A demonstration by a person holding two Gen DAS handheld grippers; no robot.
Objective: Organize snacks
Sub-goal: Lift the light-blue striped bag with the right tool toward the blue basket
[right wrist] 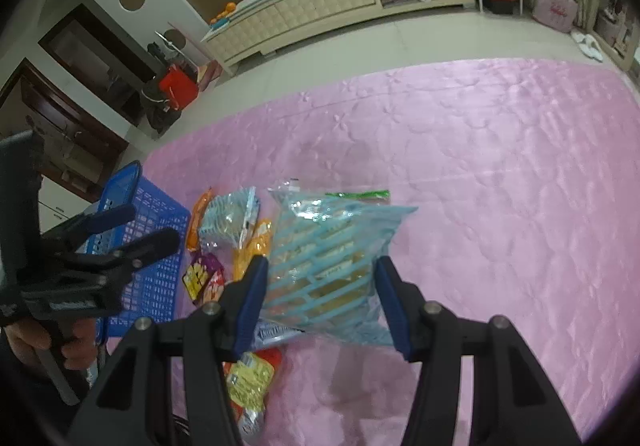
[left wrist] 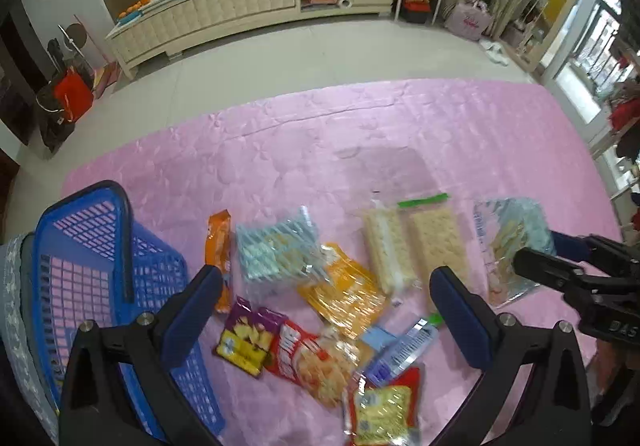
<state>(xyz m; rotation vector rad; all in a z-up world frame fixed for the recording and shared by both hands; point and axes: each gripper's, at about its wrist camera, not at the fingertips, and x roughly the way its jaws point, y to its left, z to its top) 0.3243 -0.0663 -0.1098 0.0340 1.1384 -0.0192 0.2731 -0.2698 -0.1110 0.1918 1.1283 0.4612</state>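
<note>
Right gripper clamped on a blue-striped snack bag, lifted off the pink cloth, right of the blue basket. Left gripper spread wide, gripping nothing, above loose snack packets lying just right of the basket. Two cracker packs farther right.

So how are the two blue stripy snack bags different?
The stripy bag in the right hand-held gripper is held between its pads, off the pink cloth. The other stripy bag lies flat among the snacks, untouched. Both are clear with light blue stripes.
</note>
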